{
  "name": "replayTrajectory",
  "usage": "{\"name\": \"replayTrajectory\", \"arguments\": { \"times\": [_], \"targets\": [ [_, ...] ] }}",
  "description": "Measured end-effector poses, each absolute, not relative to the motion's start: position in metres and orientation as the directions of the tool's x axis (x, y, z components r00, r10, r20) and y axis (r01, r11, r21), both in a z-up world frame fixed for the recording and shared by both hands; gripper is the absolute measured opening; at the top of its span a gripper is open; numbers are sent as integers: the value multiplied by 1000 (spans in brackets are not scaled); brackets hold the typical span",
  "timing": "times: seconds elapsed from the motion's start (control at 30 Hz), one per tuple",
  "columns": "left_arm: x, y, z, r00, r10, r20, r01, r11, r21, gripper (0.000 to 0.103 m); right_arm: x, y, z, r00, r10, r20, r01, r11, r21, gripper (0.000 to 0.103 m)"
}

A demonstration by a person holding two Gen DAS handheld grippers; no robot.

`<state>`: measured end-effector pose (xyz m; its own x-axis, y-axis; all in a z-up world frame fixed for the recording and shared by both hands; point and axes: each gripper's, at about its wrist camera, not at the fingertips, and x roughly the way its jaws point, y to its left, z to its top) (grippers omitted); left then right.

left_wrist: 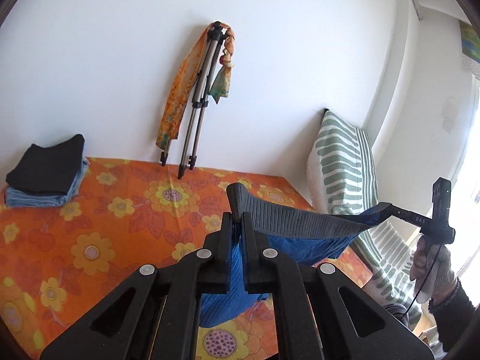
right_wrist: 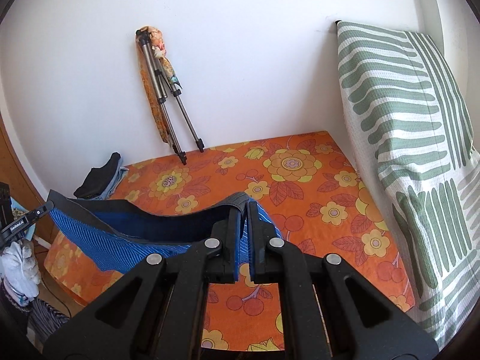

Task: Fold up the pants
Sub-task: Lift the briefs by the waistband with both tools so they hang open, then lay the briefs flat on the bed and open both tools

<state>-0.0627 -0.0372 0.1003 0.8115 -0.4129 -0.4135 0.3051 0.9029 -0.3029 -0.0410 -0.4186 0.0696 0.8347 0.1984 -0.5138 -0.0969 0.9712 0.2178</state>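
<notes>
Left tool [left_wrist: 238,225] clamped tight on one end of dark ribbed waistband of blue striped fabric pants [left_wrist: 300,240]; right tool [right_wrist: 244,219] clamped tight on opposite end. Pants [right_wrist: 120,240] held aloft, stretched between both tools above bed with orange flower-print cover [right_wrist: 315,198]. Waistband sagged in middle. Stack of folded black and light-blue clothes [left_wrist: 45,174] seen at far corner of bed. Folded metal tripod draped with orange scarf [left_wrist: 195,96] leaned against white wall. Green-striped white cushion [right_wrist: 405,120] propped at side.
</notes>
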Motion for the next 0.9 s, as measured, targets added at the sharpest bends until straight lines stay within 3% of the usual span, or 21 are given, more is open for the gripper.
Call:
{"name": "replayTrajectory", "arguments": {
  "times": [0.13,0.3,0.57,0.8,0.9],
  "targets": [
    [-77,-30,126,835,-403,-374,319,909,-268,4,-66,-393,104,862,211,-461,-144,974,177,4],
    [-44,-12,105,834,-347,-428,247,930,-272,4,-29,-367,100,834,206,-511,-161,978,131,4],
    [80,1,0,736,-227,-638,97,968,-234,4,147,-349,-28,627,204,-752,-98,978,183,4],
    [146,16,-62,675,-166,-719,3,975,-222,4,255,-334,-131,468,206,-860,-72,978,195,4],
    [151,21,-70,656,-140,-742,-17,979,-201,9,273,-347,-143,431,301,-851,-43,949,313,27]
  ]
}}
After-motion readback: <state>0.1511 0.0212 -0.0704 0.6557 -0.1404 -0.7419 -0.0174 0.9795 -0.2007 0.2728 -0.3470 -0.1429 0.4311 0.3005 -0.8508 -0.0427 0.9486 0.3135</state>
